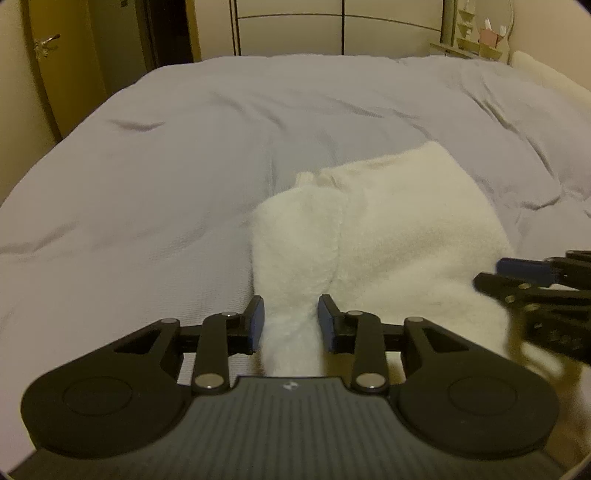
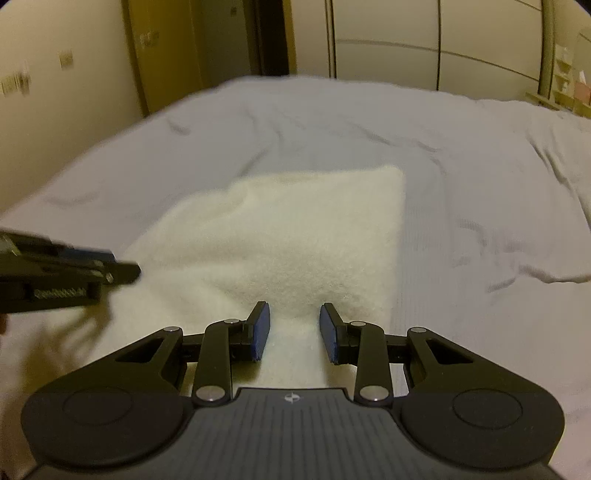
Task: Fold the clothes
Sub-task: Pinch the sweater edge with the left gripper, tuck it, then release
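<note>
A white fleecy garment point(image 1: 388, 229) lies folded on the bed, with a narrower flap on its left side. It also shows in the right wrist view point(image 2: 295, 236) as a rough rectangle. My left gripper point(image 1: 290, 314) is open, its blue pads on either side of the garment's near left part. My right gripper point(image 2: 294, 323) is open over the garment's near edge, fabric between the pads. The right gripper shows at the right edge of the left wrist view point(image 1: 535, 280); the left gripper shows blurred at the left of the right wrist view point(image 2: 74, 273).
The bed is covered by a wrinkled pale lavender duvet point(image 1: 184, 166). Behind it are a panelled wardrobe point(image 1: 332, 26), a door point(image 1: 55, 55) at the left and a shelf with small items point(image 1: 480, 37) at the back right. A pillow point(image 1: 546, 77) lies at far right.
</note>
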### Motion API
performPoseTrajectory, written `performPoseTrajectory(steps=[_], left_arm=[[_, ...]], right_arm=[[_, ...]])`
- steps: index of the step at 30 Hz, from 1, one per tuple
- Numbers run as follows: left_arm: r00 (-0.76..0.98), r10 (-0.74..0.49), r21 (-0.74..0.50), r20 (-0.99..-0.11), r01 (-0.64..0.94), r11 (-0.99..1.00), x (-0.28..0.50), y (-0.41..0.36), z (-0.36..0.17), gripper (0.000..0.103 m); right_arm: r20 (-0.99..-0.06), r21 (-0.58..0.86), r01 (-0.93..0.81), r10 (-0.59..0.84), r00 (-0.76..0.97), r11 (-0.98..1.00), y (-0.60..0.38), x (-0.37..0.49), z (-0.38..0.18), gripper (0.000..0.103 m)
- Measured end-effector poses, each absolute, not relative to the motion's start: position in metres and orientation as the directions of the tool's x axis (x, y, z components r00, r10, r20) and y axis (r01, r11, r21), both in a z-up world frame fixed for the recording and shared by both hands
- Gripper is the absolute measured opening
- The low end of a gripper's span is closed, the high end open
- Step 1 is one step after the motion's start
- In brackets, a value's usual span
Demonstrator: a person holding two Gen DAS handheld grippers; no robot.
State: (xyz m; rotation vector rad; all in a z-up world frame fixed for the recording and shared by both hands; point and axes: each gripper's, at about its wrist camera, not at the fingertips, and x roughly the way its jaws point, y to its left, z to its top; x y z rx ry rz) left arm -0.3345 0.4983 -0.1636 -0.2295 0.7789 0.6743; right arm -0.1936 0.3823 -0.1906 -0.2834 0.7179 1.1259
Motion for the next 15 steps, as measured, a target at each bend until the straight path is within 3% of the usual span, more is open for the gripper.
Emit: performPoseTrajectory(steps=[3, 8, 15], left_arm=[[0.536, 0.494, 0.045, -0.684, -0.645, 0.763, -0.351, 0.487, -0.149, 0.021], [0.611, 0.444, 0.016, -0.655, -0.576, 0.817, -0.369, 0.459, -0.139, 0.021], [0.563, 0.473, 0.108, -0.677, -0.56, 0.822, -0.359, 0.453, -0.181, 0.022]], right_arm=[[-0.574, 0.241, -0.861, 0.781, 0.245, 0.448, 0.343, -0.193, -0.176, 0.034], [-0.543, 0.312, -0.842, 0.81, 0.221, 0.44, 0.297, -0.206, -0.172, 0.034], [-0.625, 0.171, -0.88, 0.739, 0.251, 0.443, 0.32, -0.227, -0.202, 0.033]])
